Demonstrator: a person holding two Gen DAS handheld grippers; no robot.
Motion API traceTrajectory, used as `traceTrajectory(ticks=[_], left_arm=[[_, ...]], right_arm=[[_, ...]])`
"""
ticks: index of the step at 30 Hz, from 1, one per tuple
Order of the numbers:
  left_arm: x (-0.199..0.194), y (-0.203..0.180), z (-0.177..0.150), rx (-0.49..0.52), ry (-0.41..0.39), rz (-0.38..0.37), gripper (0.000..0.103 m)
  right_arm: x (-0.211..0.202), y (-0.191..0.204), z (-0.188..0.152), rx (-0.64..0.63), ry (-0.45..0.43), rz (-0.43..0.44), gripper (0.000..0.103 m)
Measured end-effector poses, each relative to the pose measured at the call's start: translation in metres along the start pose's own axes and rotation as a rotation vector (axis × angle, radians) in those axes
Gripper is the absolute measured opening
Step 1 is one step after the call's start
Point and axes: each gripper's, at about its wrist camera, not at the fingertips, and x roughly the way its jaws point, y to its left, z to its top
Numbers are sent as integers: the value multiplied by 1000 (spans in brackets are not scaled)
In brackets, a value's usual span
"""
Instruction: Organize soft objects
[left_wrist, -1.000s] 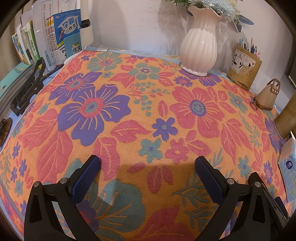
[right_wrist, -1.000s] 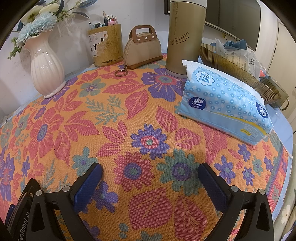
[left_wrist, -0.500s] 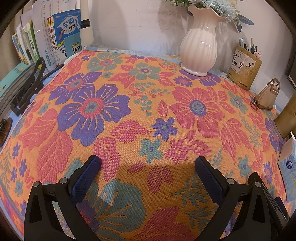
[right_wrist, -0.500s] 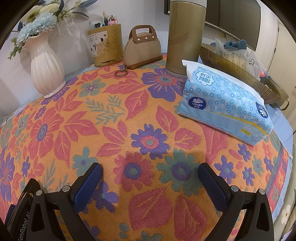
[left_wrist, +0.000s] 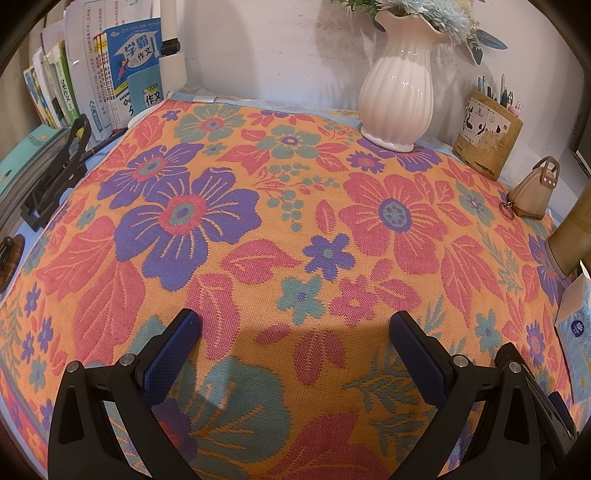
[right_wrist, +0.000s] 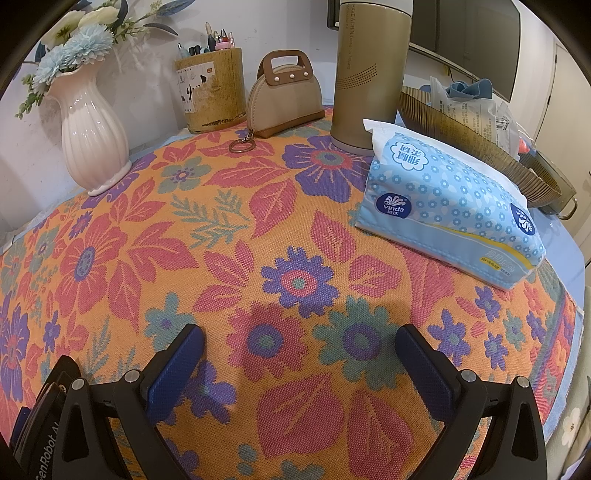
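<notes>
A floral cloth (left_wrist: 295, 206) in orange, pink and purple lies spread flat over the table, also seen as the cloth (right_wrist: 221, 258) in the right wrist view. A blue soft tissue pack (right_wrist: 450, 206) rests on its right side; only its corner (left_wrist: 576, 332) shows in the left wrist view. My left gripper (left_wrist: 293, 325) hovers open just above the cloth's near middle, holding nothing. The right gripper (right_wrist: 299, 339) is open too, low over the cloth, with the tissue pack ahead and to its right.
A white vase (left_wrist: 397, 88) with flowers, a pen holder (left_wrist: 487, 133) and a small tan purse (right_wrist: 284, 96) stand along the back wall. A gold flask (right_wrist: 369, 74) and a woven basket (right_wrist: 476, 147) with bags sit behind the tissues. Books (left_wrist: 122, 74) lean at the left.
</notes>
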Motion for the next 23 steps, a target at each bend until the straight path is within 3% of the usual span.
traceTrajectory(ticks=[23], left_arm=[[1, 0, 1, 8, 2, -7, 102]], right_arm=[[0, 0, 0, 0, -1, 0, 103]])
